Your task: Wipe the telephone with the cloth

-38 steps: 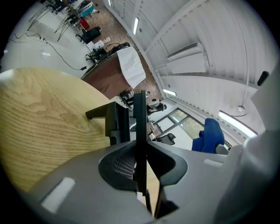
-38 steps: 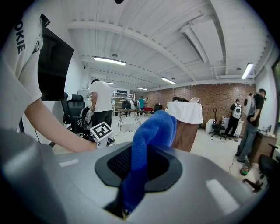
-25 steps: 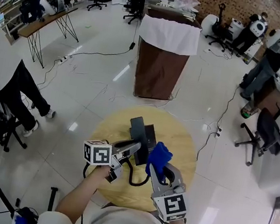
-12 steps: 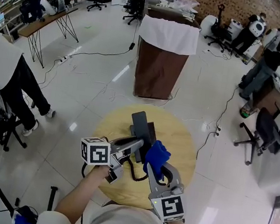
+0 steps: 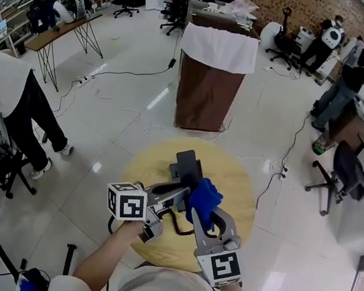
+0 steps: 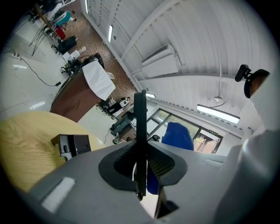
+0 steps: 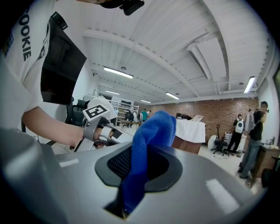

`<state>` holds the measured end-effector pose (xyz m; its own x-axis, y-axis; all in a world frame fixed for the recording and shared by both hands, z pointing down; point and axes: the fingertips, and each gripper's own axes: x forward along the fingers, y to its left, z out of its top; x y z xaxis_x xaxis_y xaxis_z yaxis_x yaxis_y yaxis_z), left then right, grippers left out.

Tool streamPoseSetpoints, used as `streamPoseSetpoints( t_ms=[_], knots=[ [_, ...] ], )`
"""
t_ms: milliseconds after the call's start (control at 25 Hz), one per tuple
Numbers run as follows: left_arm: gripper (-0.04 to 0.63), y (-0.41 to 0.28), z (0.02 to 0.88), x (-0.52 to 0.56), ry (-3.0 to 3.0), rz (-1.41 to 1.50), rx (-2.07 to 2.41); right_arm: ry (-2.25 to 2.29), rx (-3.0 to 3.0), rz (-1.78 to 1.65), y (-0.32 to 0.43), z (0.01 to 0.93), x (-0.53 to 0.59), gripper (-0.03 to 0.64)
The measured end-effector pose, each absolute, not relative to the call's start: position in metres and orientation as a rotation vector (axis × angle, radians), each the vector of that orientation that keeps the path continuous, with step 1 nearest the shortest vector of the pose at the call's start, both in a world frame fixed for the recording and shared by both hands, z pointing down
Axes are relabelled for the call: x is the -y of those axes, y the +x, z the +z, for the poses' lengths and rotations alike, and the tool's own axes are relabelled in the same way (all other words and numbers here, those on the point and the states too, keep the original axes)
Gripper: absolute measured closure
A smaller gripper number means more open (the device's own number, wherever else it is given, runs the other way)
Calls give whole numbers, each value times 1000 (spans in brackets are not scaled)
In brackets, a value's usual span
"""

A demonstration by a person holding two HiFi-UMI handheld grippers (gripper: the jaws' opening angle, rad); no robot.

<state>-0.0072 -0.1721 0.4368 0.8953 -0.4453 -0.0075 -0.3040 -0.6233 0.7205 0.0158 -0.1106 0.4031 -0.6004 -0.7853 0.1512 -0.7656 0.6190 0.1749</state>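
The left gripper (image 5: 176, 191) is pinching a thin black handset (image 5: 187, 164) edge-on between its pads and holding it up above the round wooden surface (image 5: 237, 183). A black cord (image 5: 180, 226) loops down from it toward the person. The right gripper (image 5: 203, 214) is clamped on a bunched blue cloth (image 5: 204, 199), whose free end bulges out past the jaws. From the head view the cloth sits right at the side of the handset, but I cannot tell whether it is actually touching it or just beside it.

In the left gripper view the telephone base (image 6: 72, 146) rests on the surface, off to the left and apart from both grippers, with the cloth nowhere near it.

My reading is that the job is in its middle: both things are picked up and brought together, so the handset is the part being wiped (or about to be). Nothing shows how much of it has been covered. The base looks unattended, so it probably remains to be wiped, and the handset has yet to go back on it
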Motion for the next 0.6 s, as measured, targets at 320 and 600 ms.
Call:
streamPoseSetpoints(
  t_ms=[320, 600],
  knots=[
    [535, 0, 435, 165, 2316, -208, 516, 1288, 2647, -169, 16, 388, 120, 555],
    [535, 2, 437, 159, 2356, -165, 529, 1269, 2654, -225, 13, 376, 128, 555]
  ],
)
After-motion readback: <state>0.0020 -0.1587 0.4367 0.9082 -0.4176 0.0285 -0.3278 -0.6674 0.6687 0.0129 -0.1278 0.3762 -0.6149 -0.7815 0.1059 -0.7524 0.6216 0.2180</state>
